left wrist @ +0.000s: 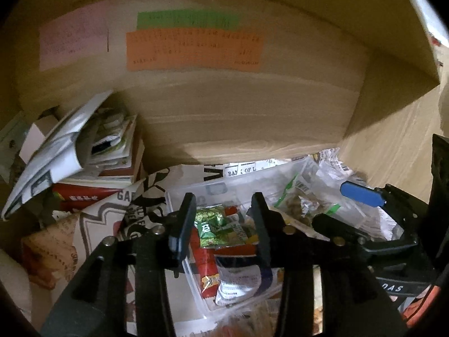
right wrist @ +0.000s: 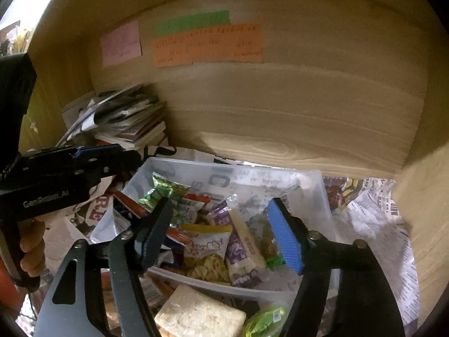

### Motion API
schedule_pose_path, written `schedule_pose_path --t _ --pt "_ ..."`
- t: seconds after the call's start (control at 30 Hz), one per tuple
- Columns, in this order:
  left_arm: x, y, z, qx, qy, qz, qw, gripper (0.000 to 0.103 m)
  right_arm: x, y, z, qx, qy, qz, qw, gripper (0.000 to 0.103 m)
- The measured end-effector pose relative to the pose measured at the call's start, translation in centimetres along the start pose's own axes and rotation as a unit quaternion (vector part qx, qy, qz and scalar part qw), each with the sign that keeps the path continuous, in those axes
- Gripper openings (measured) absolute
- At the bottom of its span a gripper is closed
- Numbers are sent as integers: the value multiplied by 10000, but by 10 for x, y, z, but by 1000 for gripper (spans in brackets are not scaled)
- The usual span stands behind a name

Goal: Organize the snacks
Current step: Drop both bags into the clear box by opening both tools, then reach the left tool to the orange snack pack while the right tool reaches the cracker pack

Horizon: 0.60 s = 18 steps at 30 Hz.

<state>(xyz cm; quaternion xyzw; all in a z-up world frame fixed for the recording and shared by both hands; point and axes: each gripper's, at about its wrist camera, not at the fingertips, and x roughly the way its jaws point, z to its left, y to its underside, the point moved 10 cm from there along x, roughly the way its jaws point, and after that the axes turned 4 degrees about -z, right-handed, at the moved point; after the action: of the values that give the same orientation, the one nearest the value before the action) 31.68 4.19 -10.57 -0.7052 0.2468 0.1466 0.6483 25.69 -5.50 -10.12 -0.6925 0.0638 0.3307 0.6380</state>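
The left gripper (left wrist: 224,224) hangs with its fingers moderately spread and holding nothing, poised over the left part of the clear plastic bin (left wrist: 179,193), above a green snack packet (left wrist: 213,224) and a red one (left wrist: 206,264). The right gripper (right wrist: 221,233) is spread wider, also empty, above the bin's middle, over a purple-and-white packet (right wrist: 238,250). The bin sits on newspaper (right wrist: 376,213) against the wooden back wall (right wrist: 308,112), with stacked books (right wrist: 134,123) to the far left and a pale cracker pack (right wrist: 199,314) just outside its near rim.

I'm seeing snack packets (right wrist: 224,241) lying in the bin (right wrist: 322,196) on newspaper (right wrist: 373,213), books (right wrist: 134,123) sitting far left.
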Motion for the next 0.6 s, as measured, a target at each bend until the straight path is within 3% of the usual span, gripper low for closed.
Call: schedule_pose_path --t 0.13,0.2,0.27,0.6 --pt "-15 2 -1 -30 25 -49 10000 44 -16 -1 0 -31 19 -121 9999 70" --pt "-24 5 -1 -36 7 -88 10000 54 -25 -1 1 -53 36 -182 9998 71" --pt "-32 8 -1 -13 -41 -143 9999 56 -34 1 1 -79 69 -245 9996 73" --pt "-67 50 0 25 -118 5 9999 67 -67 23 9 26 -19 -270 9996 75"
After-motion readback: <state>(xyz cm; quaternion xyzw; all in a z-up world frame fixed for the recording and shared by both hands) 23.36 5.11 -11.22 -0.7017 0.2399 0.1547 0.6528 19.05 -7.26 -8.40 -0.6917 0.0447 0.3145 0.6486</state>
